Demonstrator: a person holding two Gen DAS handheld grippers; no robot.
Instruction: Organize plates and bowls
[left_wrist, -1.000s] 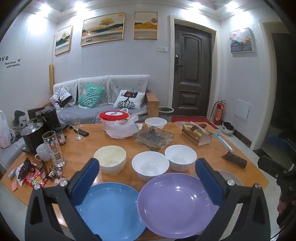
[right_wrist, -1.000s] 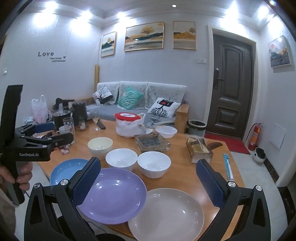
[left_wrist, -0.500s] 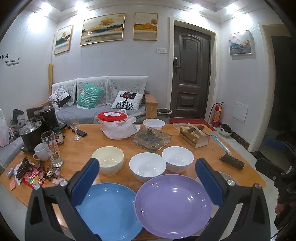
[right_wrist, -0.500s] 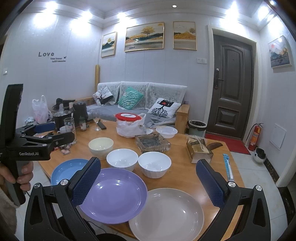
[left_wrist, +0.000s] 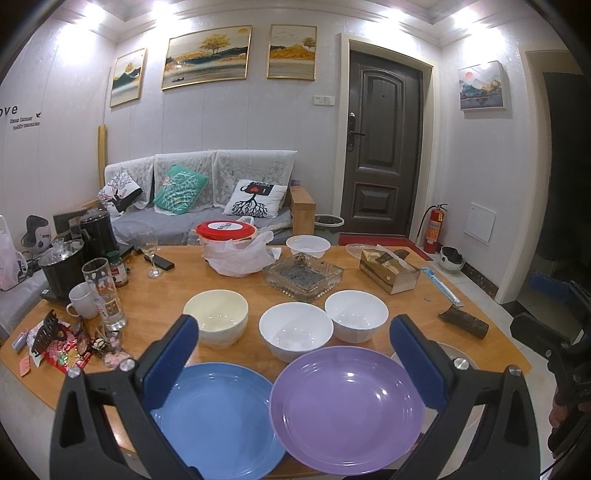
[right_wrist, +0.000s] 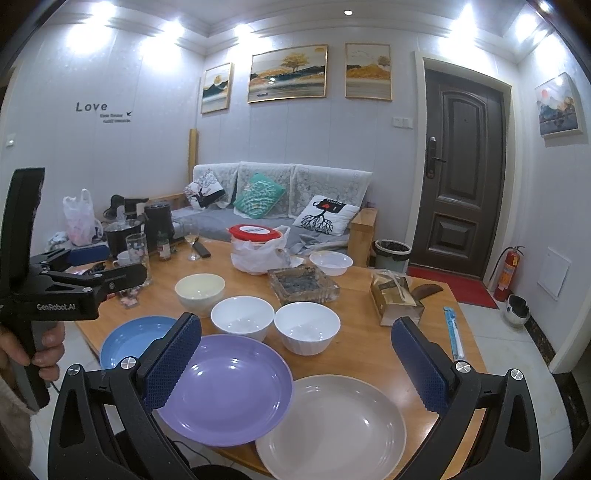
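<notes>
From the left wrist view, the left gripper (left_wrist: 293, 349) hung spread wide and gripping nothing, above the near edge of the wooden table (left_wrist: 177, 273). The blue plate (left_wrist: 218, 413) lay directly below and ahead of its left finger, and the purple plate (left_wrist: 347, 408) sat just beside it to the right, their rims touching or very nearly so; which one overlapped could not be told. Behind them stood three bowls in a row across the table: a cream bowl (left_wrist: 216, 317), a white bowl (left_wrist: 295, 336) in the middle and another white bowl (left_wrist: 356, 315) at the right. All looked empty, upright and glossy. Only a sliver of a third plate showed past the right finger.

From the right wrist view, the right gripper (right_wrist: 295, 360) was likewise parted, with nothing held. The grey plate (right_wrist: 332, 424) lay straight ahead between its fingers at the table's near corner, its left rim overlapping or touching the purple plate (right_wrist: 225, 387). The left gripper (right_wrist: 74, 291) appeared at the far left, held by a hand (right_wrist: 40, 350), above the blue plate (right_wrist: 129, 339).

In my judgement the coming move turned on nearness: the right gripper was closest to the grey plate, the left to the blue one, with the purple plate between them a likely stacking base. The plates were flat and round, so a rim pinch from the near edge seemed called for.
</notes>
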